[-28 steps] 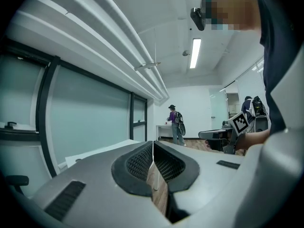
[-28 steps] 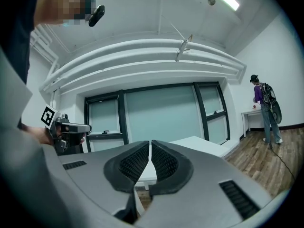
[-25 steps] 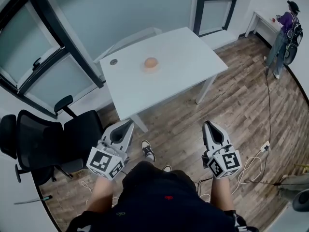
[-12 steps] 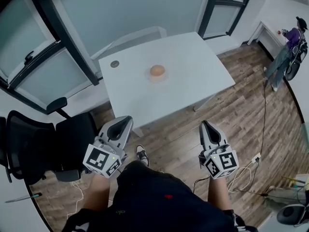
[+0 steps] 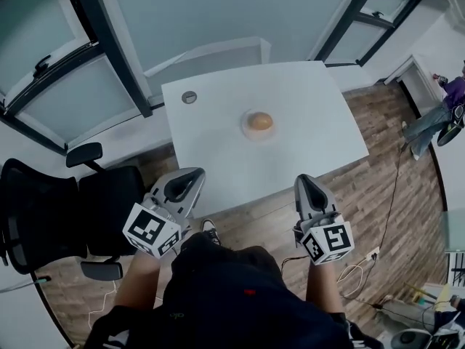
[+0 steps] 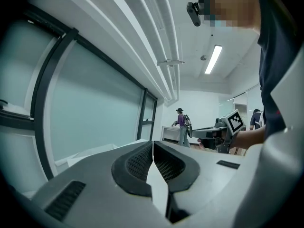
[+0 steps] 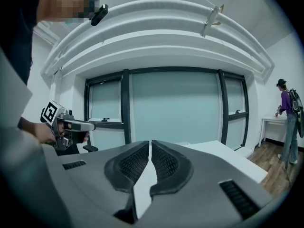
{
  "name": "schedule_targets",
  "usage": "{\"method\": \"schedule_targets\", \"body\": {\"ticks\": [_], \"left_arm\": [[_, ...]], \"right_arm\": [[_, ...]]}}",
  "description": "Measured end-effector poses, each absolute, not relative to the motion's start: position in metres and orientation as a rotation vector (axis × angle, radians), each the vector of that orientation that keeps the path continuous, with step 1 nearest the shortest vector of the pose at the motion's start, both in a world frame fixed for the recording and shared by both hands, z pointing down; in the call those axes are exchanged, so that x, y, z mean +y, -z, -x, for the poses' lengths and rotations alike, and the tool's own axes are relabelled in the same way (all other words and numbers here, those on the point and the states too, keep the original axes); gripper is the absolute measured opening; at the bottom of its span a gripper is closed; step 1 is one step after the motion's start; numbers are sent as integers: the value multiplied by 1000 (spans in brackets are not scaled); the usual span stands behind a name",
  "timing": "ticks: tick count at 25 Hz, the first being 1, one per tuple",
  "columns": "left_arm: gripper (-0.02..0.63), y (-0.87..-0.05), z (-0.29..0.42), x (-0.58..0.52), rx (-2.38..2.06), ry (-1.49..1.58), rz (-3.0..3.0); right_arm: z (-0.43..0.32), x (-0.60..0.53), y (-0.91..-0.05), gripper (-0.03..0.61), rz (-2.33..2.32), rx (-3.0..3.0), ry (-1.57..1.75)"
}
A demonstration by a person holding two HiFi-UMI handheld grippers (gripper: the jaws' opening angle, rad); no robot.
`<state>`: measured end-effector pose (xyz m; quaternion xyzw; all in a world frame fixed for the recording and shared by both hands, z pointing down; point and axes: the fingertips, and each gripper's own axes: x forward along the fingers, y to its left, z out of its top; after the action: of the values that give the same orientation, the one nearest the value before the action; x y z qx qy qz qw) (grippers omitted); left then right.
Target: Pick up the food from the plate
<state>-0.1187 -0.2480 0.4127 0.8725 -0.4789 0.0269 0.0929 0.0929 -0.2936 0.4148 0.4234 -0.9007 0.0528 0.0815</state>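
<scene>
Left gripper (image 5: pixel 186 183) and right gripper (image 5: pixel 304 186) both hanging shut, empty, short of the white rectangular table (image 5: pixel 312 115) — round orange-brown food (image 5: pixel 259 121) sitting on pale round plate (image 5: pixel 244 126) mid-table; probably light, soft, crushable — worth pinching gently across its middle

Your left gripper (image 5: pixel 187 180) and right gripper (image 5: pixel 305 182) are pale grey. Each carries a marker cube (image 5: pixel 151 229) patterned in black-and-white squares. The fingers (image 6: pixel 135 164) have black, dot-textured pads.

Ahead of the fingers, the tabletop (image 5: pixel 218 151) is plain white, the plate (image 5: pixel 245 130) is a pale whitish tone, and the food (image 5: pixel 259 121) on it is orange-brown.

Left of your left fingers, the chair (image 5: pixel 43 209) is black. Right of your right fingers, the floor (image 5: pixel 421 195) shows brown wood planks.

Beyond the tabletop, the window frames (image 5: pixel 116 49) are black around pale blue-green glass (image 5: pixel 218 13).
</scene>
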Motion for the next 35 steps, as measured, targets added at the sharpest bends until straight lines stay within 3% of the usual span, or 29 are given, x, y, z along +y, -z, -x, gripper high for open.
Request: {"method": "schedule_targets", "body": {"ticks": [13, 17, 25, 35], "left_arm": [[28, -419, 125, -315, -1498, -41, -2523], [28, -433, 117, -328, -1561, -58, -2439], [28, -466, 99, -366, -1652, -105, -2271], [28, -508, 110, -374, -1718, -110, -2109]], "right_arm": [[-63, -392, -445, 36, -1024, -2712, -45], [-53, -426, -472, 142, -816, -2662, 55], [-27, -512, -558, 287, -472, -2528, 100], [0, -570, -696, 357, 8, -2169, 153]]}}
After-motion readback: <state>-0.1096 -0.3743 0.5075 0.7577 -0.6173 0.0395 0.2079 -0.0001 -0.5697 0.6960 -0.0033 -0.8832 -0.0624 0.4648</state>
